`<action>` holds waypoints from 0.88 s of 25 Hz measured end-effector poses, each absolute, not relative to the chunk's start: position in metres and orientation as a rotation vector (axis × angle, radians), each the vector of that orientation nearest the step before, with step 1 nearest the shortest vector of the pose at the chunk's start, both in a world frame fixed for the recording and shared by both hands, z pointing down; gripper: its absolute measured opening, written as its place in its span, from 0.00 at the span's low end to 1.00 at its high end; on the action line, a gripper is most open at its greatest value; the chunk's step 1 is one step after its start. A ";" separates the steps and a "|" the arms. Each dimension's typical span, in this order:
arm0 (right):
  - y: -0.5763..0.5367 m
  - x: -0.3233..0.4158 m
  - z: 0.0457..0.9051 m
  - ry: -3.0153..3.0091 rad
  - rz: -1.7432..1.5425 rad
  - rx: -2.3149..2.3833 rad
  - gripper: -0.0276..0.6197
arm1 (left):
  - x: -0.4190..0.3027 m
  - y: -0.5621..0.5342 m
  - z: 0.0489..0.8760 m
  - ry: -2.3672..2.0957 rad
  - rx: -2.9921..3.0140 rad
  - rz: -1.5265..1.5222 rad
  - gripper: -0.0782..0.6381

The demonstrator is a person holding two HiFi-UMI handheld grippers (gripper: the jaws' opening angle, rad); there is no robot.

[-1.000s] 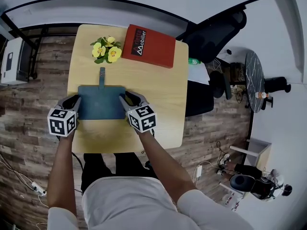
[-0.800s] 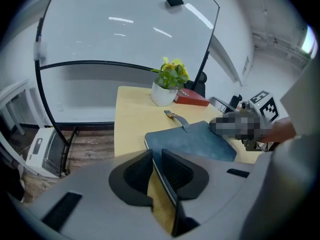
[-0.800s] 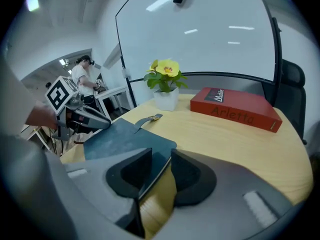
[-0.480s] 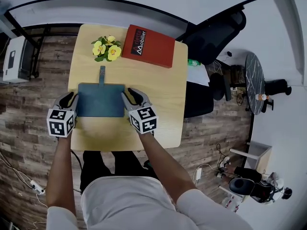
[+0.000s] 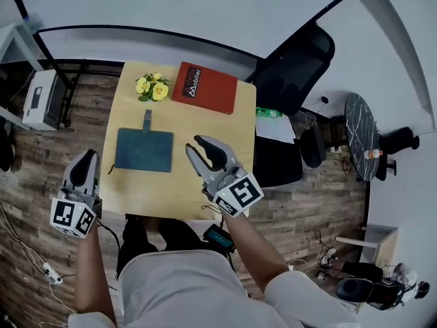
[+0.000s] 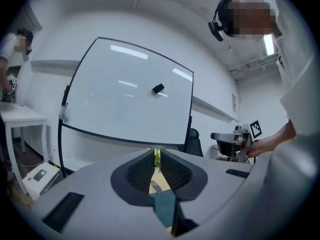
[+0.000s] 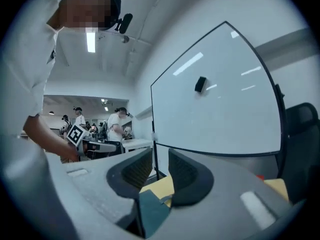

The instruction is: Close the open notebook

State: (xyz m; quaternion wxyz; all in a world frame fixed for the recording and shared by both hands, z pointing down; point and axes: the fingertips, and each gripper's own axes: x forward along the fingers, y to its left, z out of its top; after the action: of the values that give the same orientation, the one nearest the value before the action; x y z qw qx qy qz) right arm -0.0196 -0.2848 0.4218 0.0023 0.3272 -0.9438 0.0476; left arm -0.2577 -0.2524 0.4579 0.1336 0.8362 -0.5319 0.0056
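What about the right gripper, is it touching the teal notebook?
Apart. The head view shows bare table between the right gripper and the teal notebook.

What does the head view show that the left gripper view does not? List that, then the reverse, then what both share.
Only the head view: the red book at the table's far edge, the round dark side table off to the right, and the whole wooden tabletop from above.
Only the left gripper view: a small black thing stuck on the whiteboard, and another person by a white table at far left.
Both: the closed teal notebook, the yellow flowers, the black chair and the right gripper.
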 end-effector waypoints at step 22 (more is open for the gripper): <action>-0.060 0.034 0.356 -2.966 -0.106 1.170 0.14 | -0.246 0.033 0.367 -2.015 2.413 -0.053 0.15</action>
State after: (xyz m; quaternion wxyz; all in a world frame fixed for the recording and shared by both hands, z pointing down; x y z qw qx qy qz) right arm 0.0342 -0.0601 0.3562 -0.0242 0.3667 -0.9294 -0.0333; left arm -0.2457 0.0333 0.3667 -0.0013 0.7674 -0.6410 -0.0169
